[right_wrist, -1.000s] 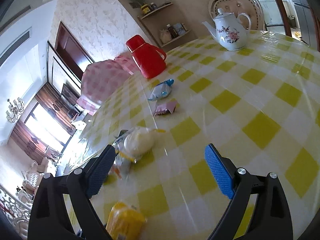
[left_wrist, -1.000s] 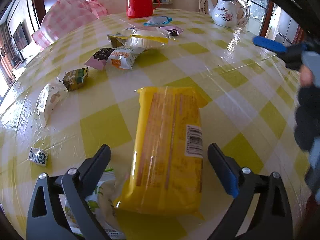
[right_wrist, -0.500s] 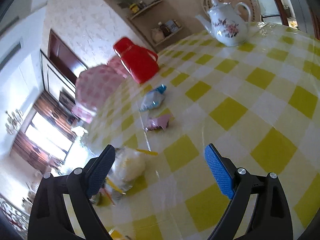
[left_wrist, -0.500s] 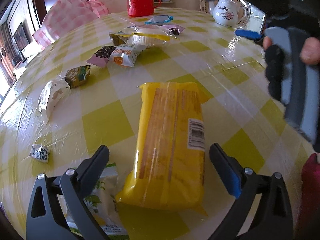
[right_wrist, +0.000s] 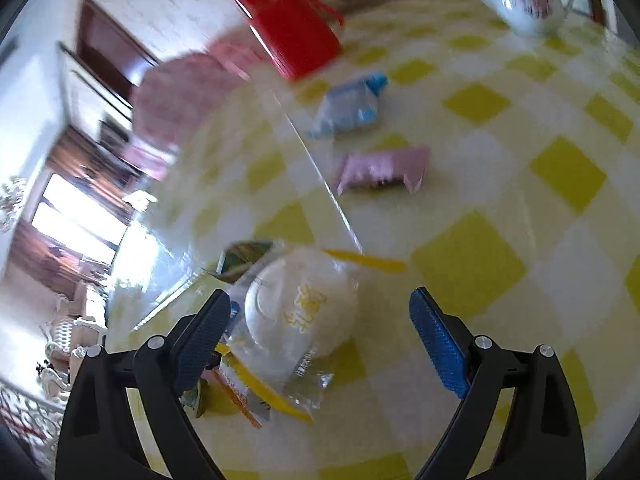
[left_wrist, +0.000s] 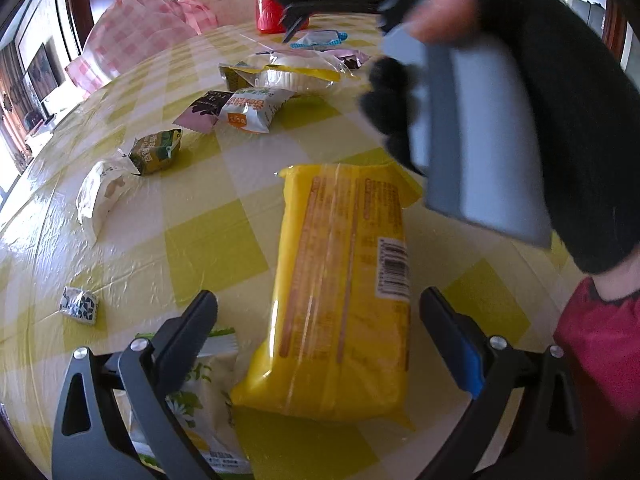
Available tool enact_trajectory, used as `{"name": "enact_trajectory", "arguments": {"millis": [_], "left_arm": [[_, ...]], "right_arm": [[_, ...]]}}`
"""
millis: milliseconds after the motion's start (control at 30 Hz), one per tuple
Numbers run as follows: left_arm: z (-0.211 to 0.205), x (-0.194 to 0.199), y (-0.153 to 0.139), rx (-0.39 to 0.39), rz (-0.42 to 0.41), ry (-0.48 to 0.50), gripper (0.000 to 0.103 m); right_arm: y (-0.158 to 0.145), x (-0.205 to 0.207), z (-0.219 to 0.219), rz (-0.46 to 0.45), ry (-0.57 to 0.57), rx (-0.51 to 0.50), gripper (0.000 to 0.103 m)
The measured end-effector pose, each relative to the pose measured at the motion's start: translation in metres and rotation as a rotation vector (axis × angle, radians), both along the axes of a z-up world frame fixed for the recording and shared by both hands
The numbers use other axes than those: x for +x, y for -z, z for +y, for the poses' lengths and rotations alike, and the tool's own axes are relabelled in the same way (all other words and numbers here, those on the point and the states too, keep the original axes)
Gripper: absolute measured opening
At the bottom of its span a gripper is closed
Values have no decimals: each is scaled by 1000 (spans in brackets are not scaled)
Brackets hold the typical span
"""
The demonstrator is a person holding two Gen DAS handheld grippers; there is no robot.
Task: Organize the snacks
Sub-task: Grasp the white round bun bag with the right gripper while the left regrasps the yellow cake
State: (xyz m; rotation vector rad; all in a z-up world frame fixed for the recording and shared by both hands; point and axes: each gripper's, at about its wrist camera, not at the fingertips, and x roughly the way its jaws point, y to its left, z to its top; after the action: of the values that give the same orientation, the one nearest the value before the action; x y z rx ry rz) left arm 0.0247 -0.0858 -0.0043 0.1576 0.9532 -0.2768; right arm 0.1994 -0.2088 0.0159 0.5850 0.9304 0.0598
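Glossy plastic yellow packet (left_wrist: 344,292), shiny wrinkled tablecloth (left_wrist: 208,216), crinkly clear wrapper (right_wrist: 288,344)

Both views are bright with daylight. In the right wrist view a window (right_wrist: 76,224) at the left is blown out white, and glare spreads over the glossy yellow-and-white checked counter (right_wrist: 472,264) beside it. That view is smeared by motion blur; the red plastic jug (right_wrist: 292,36) is streaked. The left wrist view is sharper, though the black-gloved hand (left_wrist: 532,92) close to the lens is soft. Fisheye bending and dark vignetting ring both.
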Motion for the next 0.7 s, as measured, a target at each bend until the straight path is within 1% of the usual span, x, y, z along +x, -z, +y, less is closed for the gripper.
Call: {"name": "enact_trajectory", "arguments": {"millis": [33,67,133,167,300,333,400,433,467,500,533,567,600,667,700], "left_arm": [[0,0,0,-1,1,3,101],[0,0,0,-1,1,3,101],[1,0,0,-2,1,4,101],[1,-1,0,-3,1,4,101],[2,-1,0,-6,1,-3,101],[3,0,0,-5,2,-3,101],[2,-1,-1,3,5,-3,101],[1,-1,-1,4,4,3,101],[1,-1,-1,4,4,6,101],[1,-2,-1,3,5,9,101],[1,-2,-1,2,5,12,101],[1,-2,-1,-1,5,15,101],[1,-2,-1,-4,5,19,101],[2,-4,-1,-11,4,27,101],[2,-4,-2,-14,4,31,101]], "right_arm": [[3,6,3,57,27,24,88],[5,9,6,96,45,48,88],[8,17,16,136,42,73,88],[7,21,22,146,34,66,89],[10,37,44,169,24,-46,89],[14,38,46,169,13,-62,91],[13,42,50,138,-29,-135,90],[14,41,54,117,-68,-187,86],[15,39,55,94,-97,-224,78],[15,33,52,79,-124,-242,73],[13,28,45,65,-137,-224,66],[12,20,38,43,-152,-201,65],[10,9,31,16,-160,-203,64],[4,-22,18,-70,-165,-277,64],[3,-33,13,-96,-173,-286,64]]}}
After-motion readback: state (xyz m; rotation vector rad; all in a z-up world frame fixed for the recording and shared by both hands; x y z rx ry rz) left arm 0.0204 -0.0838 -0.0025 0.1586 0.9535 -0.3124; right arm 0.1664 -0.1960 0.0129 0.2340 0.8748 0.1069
